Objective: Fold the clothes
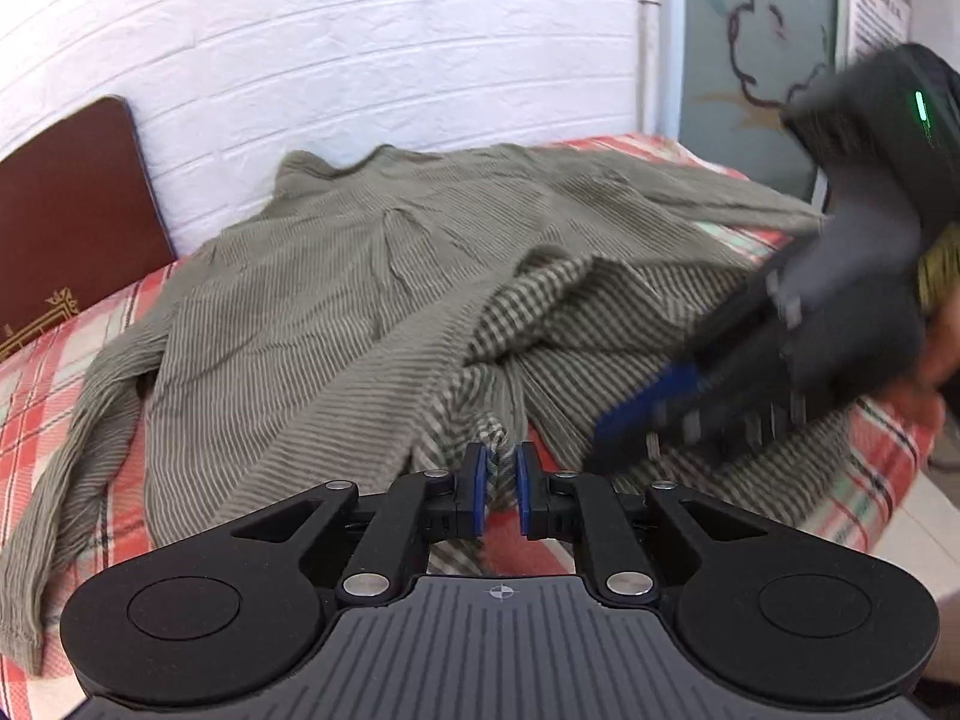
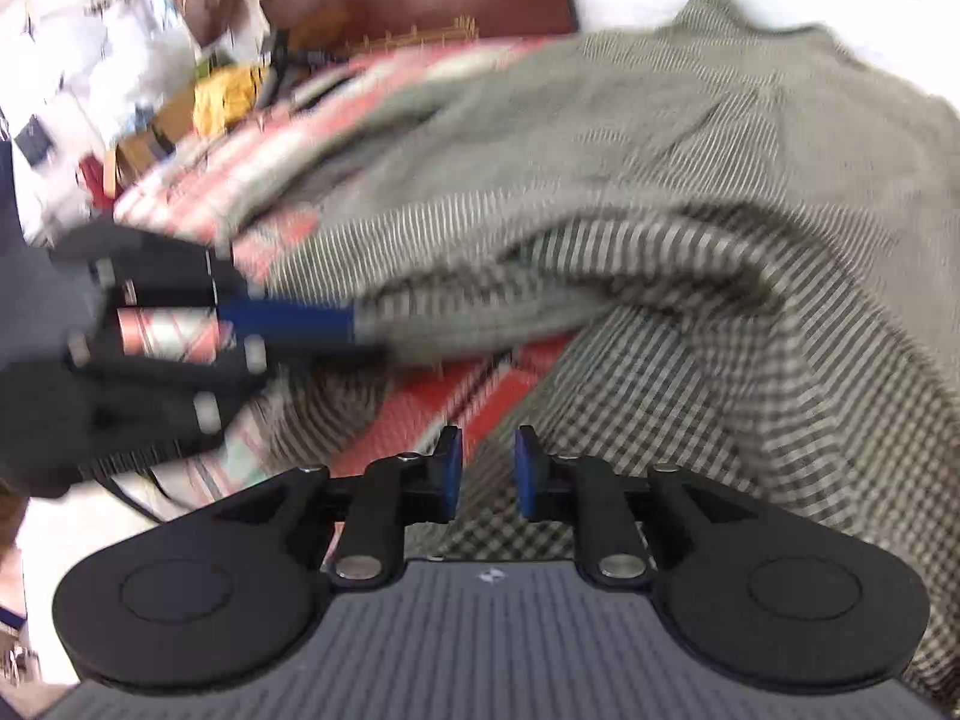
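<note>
Bed [image 1: 42,396], covered in a red, white and pale green plaid sheet [image 1: 888,450]. Bare plaid shows at near left, between the folds at near centre, and along the right edge. One garment lies directly on it: a grey-green striped sweater [image 1: 312,300], spread across most of the surface (collar at the far side, one sleeve trailing off to near left). Its near hem is bunched and turned up, checked underside showing.
</note>
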### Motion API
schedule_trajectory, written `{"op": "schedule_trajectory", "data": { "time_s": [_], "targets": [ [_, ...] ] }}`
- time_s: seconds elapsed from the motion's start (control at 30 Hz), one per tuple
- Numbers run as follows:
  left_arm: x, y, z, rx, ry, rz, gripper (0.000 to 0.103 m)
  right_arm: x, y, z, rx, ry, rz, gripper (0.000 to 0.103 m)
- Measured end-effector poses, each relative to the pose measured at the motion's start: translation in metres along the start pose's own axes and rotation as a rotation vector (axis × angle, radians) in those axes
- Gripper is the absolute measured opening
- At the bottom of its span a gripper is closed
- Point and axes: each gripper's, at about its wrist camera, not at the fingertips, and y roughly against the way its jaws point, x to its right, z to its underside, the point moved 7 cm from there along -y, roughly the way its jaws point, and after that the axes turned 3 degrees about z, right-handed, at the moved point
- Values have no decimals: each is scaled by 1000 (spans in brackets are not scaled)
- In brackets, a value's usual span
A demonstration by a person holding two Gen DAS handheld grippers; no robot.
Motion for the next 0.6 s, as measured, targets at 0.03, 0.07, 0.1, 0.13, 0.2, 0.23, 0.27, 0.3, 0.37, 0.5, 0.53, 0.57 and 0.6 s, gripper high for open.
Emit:
{"op": "schedule_trajectory", "data": {
  "time_s": [0.03, 0.07, 0.1, 0.13, 0.2, 0.23, 0.27, 0.3, 0.37, 0.5, 0.53, 0.57, 0.6],
  "targets": [
    [1, 1, 2, -2, -2, -5, 11, 1, 3, -2, 13, -18, -11, 22],
    [2, 1, 4, -5, 1, -7, 12, 2, 5, -3, 20, -46, -33, 25],
    [3, 1, 6, -8, 4, -8, 12, 4, 6, -4, 27, -75, -55, 35],
    [2, 2, 8, -12, 11, -7, 15, 6, 7, -5, 30, -104, -75, 40],
    [0, 3, 12, -20, 24, -12, 24, 11, 4, -6, 27, -155, -107, 48],
    [-1, 5, 14, -23, 28, -11, 32, 11, 2, -6, 24, -161, -115, 48],
    [-2, 7, 17, -25, 31, -11, 33, 10, 0, -6, 19, -163, -118, 48],
    [-3, 10, 20, -27, 32, -16, 33, 9, -3, -5, 13, -163, -120, 48],
    [-6, 19, 27, -26, 29, -44, 38, 6, -8, -2, -2, -167, -132, 48],
    [-13, 29, 42, -50, 13, -117, 47, -1, -19, 4, -31, -165, -159, 48],
    [-14, 29, 45, -59, 7, -127, 47, -3, -21, 5, -35, -161, -163, 48],
    [-16, 27, 47, -68, 4, -133, 49, -5, -24, 4, -37, -160, -164, 48],
    [-17, 25, 49, -74, 5, -134, 49, -6, -27, 3, -36, -160, -164, 48]
  ]
}}
